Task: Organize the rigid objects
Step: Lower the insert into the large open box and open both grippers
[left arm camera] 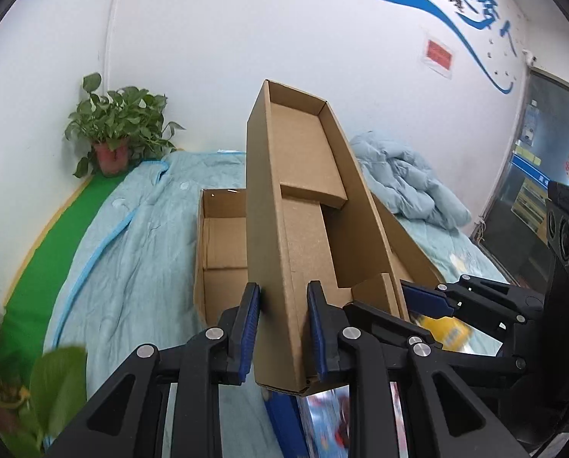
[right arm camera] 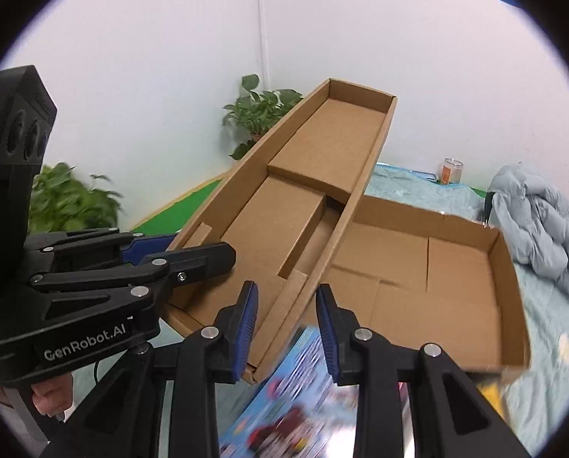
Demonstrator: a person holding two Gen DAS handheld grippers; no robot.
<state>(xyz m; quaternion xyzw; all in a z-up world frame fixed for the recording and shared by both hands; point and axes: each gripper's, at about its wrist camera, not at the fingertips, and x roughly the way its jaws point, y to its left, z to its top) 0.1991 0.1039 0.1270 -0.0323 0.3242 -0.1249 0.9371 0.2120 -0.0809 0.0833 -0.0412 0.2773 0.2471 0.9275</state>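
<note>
Left claw (left arm camera: 282, 332) clamped on the near wall of a long cardboard tray (left arm camera: 303, 175), one blue pad outside the wall and one inside. The tray is raised off the bed and tilted, far end high, its open face toward the cameras; a folded cardboard insert (left arm camera: 311, 160) sits within.

Right claw (right arm camera: 286, 332) has its fingers apart, straddling the near right corner of the same tray (right arm camera: 322, 175); whether the pads touch the cardboard cannot be told. In the right wrist view the left claw (right arm camera: 177, 252) grips the tray's left wall.

Behind and below the tray lies a wide, shallow open box (right arm camera: 429, 274), resting on the bed's pale blue sheet (left arm camera: 131, 229). A colourful printed box (right arm camera: 295, 400), blurred, lies under the tray's near end.

A bunched blue quilt (right arm camera: 540, 221) lies at the right of the bed. A potted plant (left arm camera: 112, 133) stands by the white wall, and a glass jar (right arm camera: 452, 170) stands at the bed's far edge.
</note>
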